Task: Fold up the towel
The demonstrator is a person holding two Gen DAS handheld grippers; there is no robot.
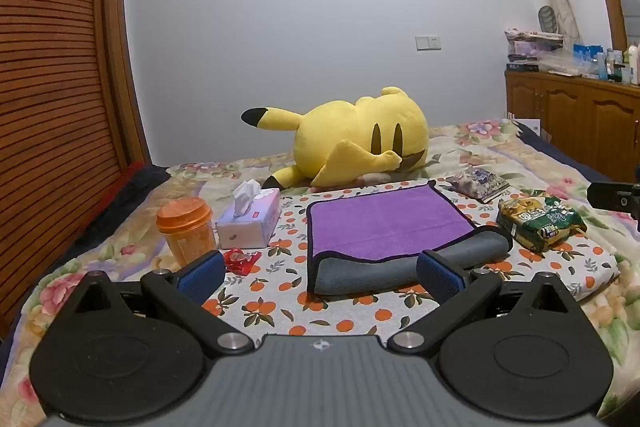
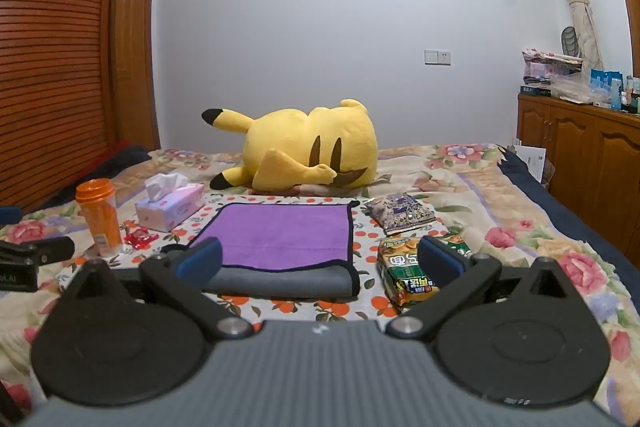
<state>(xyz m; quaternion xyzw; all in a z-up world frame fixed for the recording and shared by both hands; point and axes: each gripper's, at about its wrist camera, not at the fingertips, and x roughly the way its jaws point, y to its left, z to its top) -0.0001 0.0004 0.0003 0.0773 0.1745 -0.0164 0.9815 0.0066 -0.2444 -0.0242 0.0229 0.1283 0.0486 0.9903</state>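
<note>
The towel, purple on one side and grey on the other with a dark trim, lies on an orange-print cloth on the bed. Its near edge is folded over, showing a grey band. My left gripper is open and empty, just short of the towel's near edge. In the right wrist view the towel lies ahead and left, with its grey fold nearest. My right gripper is open and empty, near the towel's right front corner.
Left of the towel stand an orange cup, a tissue box and a red wrapper. Right of it lie a green snack bag and a purple packet. A yellow plush toy lies behind.
</note>
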